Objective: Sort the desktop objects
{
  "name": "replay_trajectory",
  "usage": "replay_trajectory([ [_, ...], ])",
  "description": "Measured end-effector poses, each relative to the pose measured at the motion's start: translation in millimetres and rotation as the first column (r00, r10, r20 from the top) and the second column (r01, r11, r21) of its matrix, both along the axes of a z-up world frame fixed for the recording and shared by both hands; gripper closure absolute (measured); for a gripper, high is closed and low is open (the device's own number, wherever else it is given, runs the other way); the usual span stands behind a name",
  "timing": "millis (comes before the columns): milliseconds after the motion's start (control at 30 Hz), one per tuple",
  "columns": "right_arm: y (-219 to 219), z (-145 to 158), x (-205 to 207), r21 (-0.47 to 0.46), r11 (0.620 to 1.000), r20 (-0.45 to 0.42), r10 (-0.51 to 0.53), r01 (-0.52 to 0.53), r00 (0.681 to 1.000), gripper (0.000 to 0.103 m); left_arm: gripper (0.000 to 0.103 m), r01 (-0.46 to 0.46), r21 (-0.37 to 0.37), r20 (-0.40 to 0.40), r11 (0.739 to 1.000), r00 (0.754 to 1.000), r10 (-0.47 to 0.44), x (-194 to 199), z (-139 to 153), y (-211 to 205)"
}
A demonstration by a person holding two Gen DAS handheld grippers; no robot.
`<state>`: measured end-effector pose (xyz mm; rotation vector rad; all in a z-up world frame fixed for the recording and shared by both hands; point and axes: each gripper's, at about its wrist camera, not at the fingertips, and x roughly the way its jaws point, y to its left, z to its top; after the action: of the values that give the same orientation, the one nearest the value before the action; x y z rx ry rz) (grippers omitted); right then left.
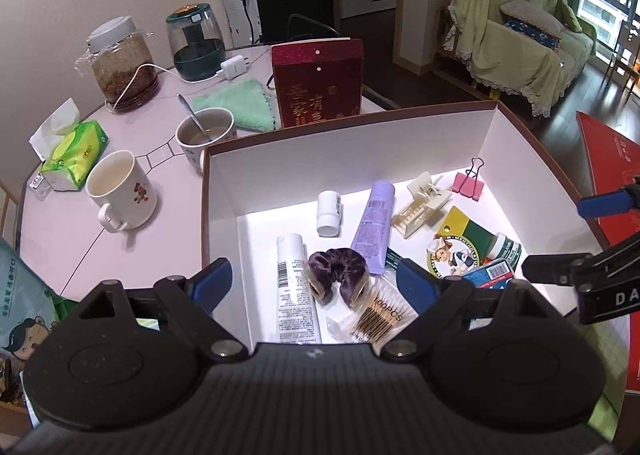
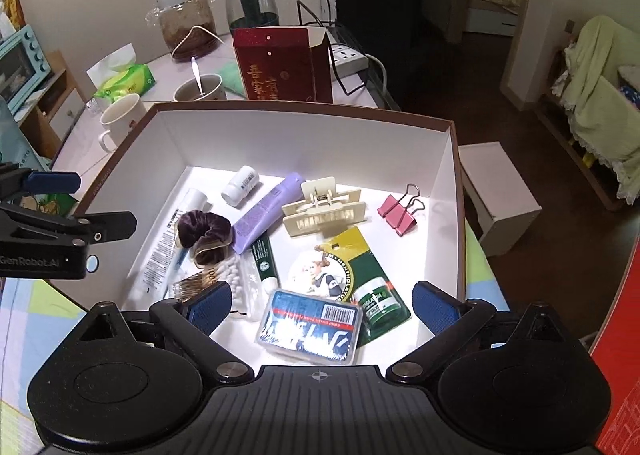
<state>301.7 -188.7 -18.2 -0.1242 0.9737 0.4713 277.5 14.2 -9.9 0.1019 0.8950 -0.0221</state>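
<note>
A brown-rimmed white box [image 1: 340,151] [image 2: 304,127] holds the sorted items. Inside lie a purple scrunchie [image 1: 338,273] [image 2: 204,233], a lilac tube [image 1: 374,227] [image 2: 268,211], a white tube [image 1: 294,287], a small white bottle [image 1: 329,212] [image 2: 239,185], a cream hair claw [image 1: 422,203] [image 2: 324,213], a pink binder clip [image 1: 469,183] [image 2: 398,211], a cotton swab pack [image 1: 380,315] [image 2: 232,279], a Mentholatum card [image 1: 464,243] [image 2: 352,275] and a blue packet [image 2: 310,329]. My left gripper [image 1: 314,283] hovers open above the scrunchie, holding nothing. My right gripper [image 2: 322,307] hovers open over the blue packet, holding nothing.
Left of the box on the table stand two mugs [image 1: 120,191] [image 1: 206,137], a tissue pack [image 1: 74,155], a jar [image 1: 120,63], a green cloth [image 1: 236,103] and a red carton [image 1: 318,85]. A red lid [image 1: 612,159] lies right of the box. A white stool [image 2: 500,191] stands beyond.
</note>
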Motion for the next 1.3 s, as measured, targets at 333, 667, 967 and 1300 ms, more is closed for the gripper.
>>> replay_trajectory([
  [333,1.5,9.0,-14.9,-0.032,0.999,0.011,-0.017,0.017,1.000,0.004,0.016,-0.018,0.030,0.003,0.999,1.000,0.018,-12.0,6.0,-6.0],
  [667,-1.2,13.8,-29.5,-0.041,0.998,0.027,-0.036,0.037,0.999,0.004,0.016,-0.012,0.043,0.019,0.999,1.000,0.011,-29.5,9.5,-12.6],
  [967,-3.5,20.3,-42.2,-0.030,0.999,0.038,-0.041,0.042,0.998,0.004,0.016,-0.013,0.041,0.022,0.999,1.000,0.012,-47.0,15.5,-15.5],
  [1300,-3.3,27.6,-58.6,-0.018,0.999,0.051,-0.030,0.031,0.998,0.004,0.016,-0.016,0.042,0.041,0.999,0.999,0.015,-67.0,24.8,-20.8],
])
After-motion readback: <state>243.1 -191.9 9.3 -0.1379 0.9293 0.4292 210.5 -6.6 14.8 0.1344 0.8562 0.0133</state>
